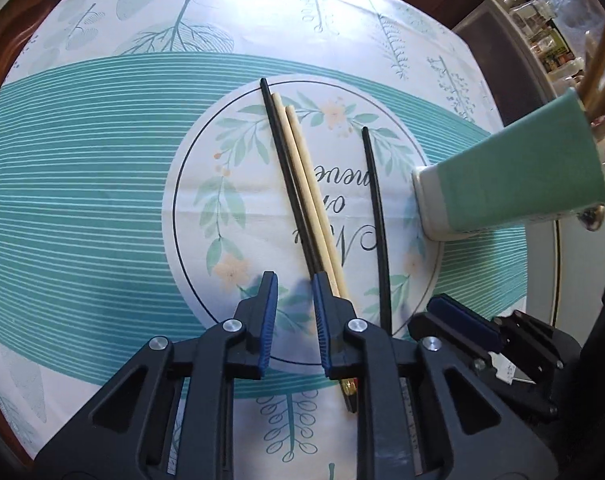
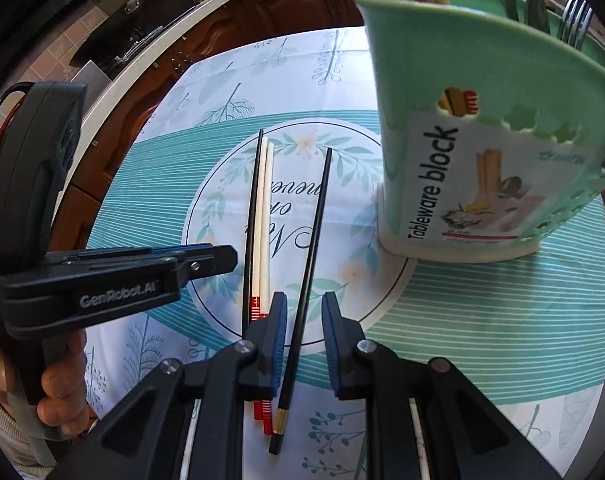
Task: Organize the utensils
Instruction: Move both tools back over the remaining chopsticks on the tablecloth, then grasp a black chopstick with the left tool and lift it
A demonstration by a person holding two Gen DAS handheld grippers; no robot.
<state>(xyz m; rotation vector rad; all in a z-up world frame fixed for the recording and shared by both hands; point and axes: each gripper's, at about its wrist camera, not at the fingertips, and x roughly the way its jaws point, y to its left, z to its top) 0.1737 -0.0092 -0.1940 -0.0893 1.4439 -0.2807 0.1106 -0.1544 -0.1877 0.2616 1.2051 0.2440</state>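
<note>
Three chopsticks lie bundled on the tablecloth's round print: a black one [image 1: 283, 168] and two cream ones [image 1: 302, 184], also the bundle [image 2: 260, 208]. A lone black chopstick [image 1: 376, 208] [image 2: 317, 200] lies to their right. My left gripper [image 1: 294, 290] [image 2: 228, 258] hangs low over the bundle's near end, its jaws a narrow gap apart with only cloth between them; its right finger covers the bundle. My right gripper [image 2: 305, 308] [image 1: 446, 310] straddles the lone black chopstick, pads clear of it on both sides. A green utensil holder [image 2: 482, 120] [image 1: 514, 184] stands to the right.
The holder is labelled "Tableware block" and holds chopsticks and forks [image 2: 574, 20]. The teal and white tablecloth [image 1: 82, 160] covers the table. Dark wooden cabinets [image 2: 262, 16] and a counter edge lie beyond it. A person's hand [image 2: 62, 392] grips the left gripper's handle.
</note>
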